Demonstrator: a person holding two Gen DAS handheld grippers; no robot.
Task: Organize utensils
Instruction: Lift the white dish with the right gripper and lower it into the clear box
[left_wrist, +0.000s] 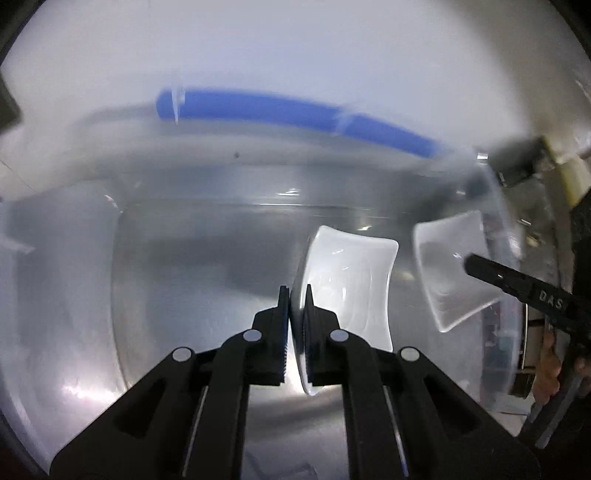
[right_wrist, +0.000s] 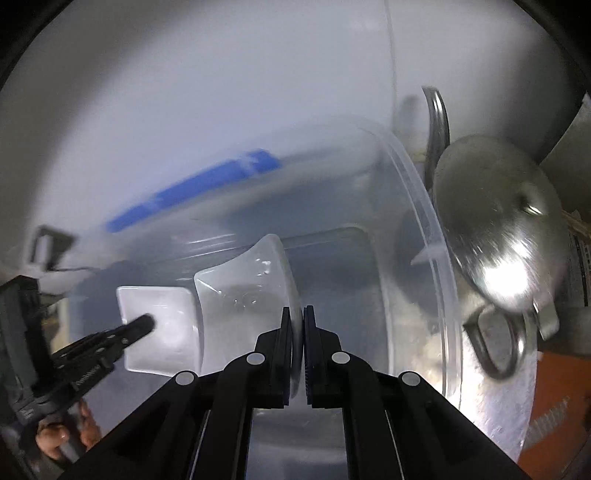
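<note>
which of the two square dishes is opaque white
The white dish held by the left gripper. The dish in the right gripper is see-through.

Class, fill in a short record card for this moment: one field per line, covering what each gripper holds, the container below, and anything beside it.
left gripper: shut on the rim of a white square dish
right gripper: shut on the rim of a translucent square dish
position of dishes: side by side, both over the bin
container: clear plastic bin with a blue handle
beside the bin: metal pot lid, on its right in the right wrist view
picture quality: motion blur, fine detail unclear
</note>
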